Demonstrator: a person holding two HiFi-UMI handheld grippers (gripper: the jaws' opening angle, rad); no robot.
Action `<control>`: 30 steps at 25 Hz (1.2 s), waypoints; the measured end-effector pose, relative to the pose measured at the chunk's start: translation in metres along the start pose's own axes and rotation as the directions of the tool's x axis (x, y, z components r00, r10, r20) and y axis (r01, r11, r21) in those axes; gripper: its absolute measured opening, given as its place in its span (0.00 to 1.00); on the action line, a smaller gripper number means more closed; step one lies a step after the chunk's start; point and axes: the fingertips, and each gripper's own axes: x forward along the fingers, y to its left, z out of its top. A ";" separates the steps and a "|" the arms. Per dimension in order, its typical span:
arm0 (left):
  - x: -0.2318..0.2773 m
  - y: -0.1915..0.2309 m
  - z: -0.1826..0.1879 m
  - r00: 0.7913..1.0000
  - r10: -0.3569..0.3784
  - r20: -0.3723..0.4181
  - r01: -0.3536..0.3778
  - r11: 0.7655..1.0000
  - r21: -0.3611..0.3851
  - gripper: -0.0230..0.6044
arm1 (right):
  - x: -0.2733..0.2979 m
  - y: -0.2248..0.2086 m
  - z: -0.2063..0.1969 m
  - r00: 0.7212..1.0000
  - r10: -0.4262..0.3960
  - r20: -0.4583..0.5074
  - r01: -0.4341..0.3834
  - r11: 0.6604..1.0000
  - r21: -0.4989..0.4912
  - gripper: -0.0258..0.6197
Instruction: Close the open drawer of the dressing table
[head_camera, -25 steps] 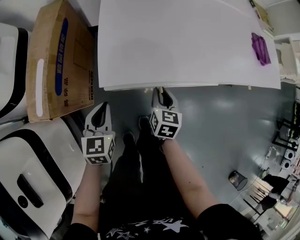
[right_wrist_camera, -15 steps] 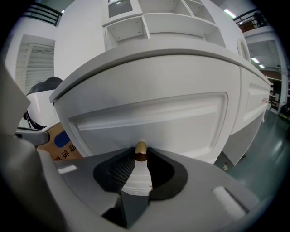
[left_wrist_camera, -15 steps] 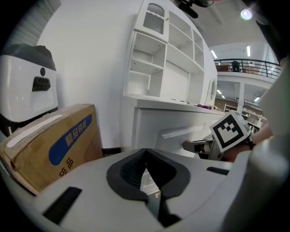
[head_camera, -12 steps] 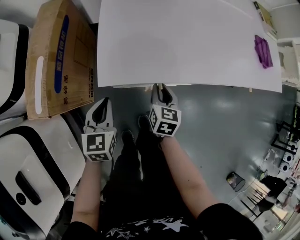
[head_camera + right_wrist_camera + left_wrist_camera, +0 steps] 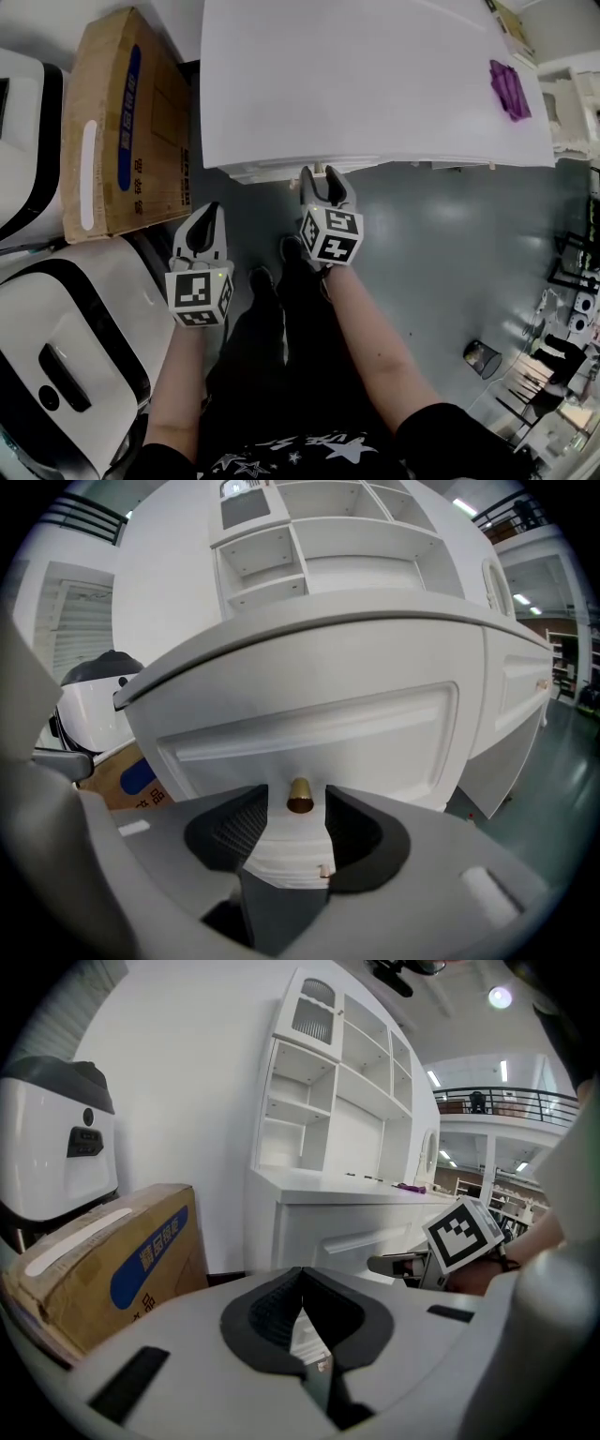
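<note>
white wooden drawer (image 5: 309,724) nearly shut under white counter (image 5: 375,84) | right hand-held gripper (image 5: 320,174) jaws just opened, small brass knob (image 5: 299,795) between, untouched | left hand-held gripper (image 5: 301,1279) jaws together, empty | likely stiff, slides easily; push front beside knob

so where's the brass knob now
The brass knob sits low in the right gripper view on the drawer front, between the jaws of the right gripper, which have just been opening.

White drawer (image 5: 309,724), gold knob (image 5: 299,796), brown blue-striped box (image 5: 122,141), grey floor (image 5: 441,253)
</note>
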 end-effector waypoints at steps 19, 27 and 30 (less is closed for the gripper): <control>-0.087 -0.049 0.054 0.989 -0.114 0.097 0.111 0.993 0.031 0.05 | -0.185 0.016 0.036 0.988 -0.037 0.148 0.032 0.999 0.038 0.14; -0.148 -0.091 0.078 0.982 -0.075 0.173 0.070 0.997 0.039 0.05 | -0.264 0.008 0.052 0.973 0.041 0.226 -0.044 0.999 0.008 0.10; -0.173 -0.121 0.077 0.979 -0.051 0.199 0.052 0.999 0.000 0.05 | -0.297 -0.007 0.054 0.964 0.089 0.250 -0.090 0.996 -0.008 0.06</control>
